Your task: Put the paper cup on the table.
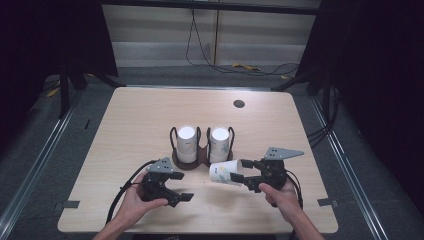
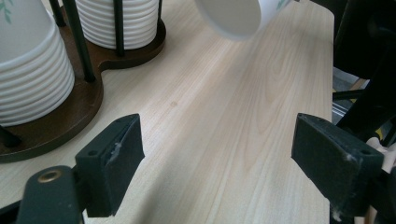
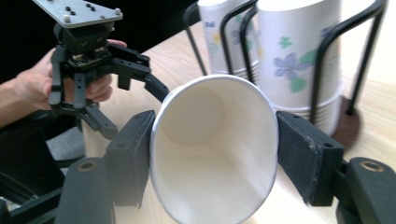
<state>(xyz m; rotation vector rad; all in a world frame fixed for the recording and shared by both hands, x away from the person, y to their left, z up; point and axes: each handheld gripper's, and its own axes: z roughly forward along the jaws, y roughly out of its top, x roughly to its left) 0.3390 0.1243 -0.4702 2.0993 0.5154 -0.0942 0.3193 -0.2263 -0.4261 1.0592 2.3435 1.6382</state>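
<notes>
The right gripper [image 1: 243, 176] clamps one white paper cup with flower print [image 1: 225, 173] between its jaws, lying sideways above the light wooden table [image 1: 140, 115], so the cup seems already out of the stacks; setting it down is left. The left gripper [image 1: 184, 198] is wide open and holds nothing. Just beyond both grippers stands the dark wooden holder with black wire loops [image 1: 202, 159], with two cup stacks, close enough to bump.

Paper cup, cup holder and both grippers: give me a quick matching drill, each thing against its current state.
Things:
1. paper cup
2. left gripper
3. right gripper
4. cup holder

States:
A. open, gripping nothing
B. lying on its side, clamped near the rim
C. standing on the table with two cup stacks
D. fingers closed on a cup

Pairs: 1-B, 2-A, 3-D, 4-C
</notes>
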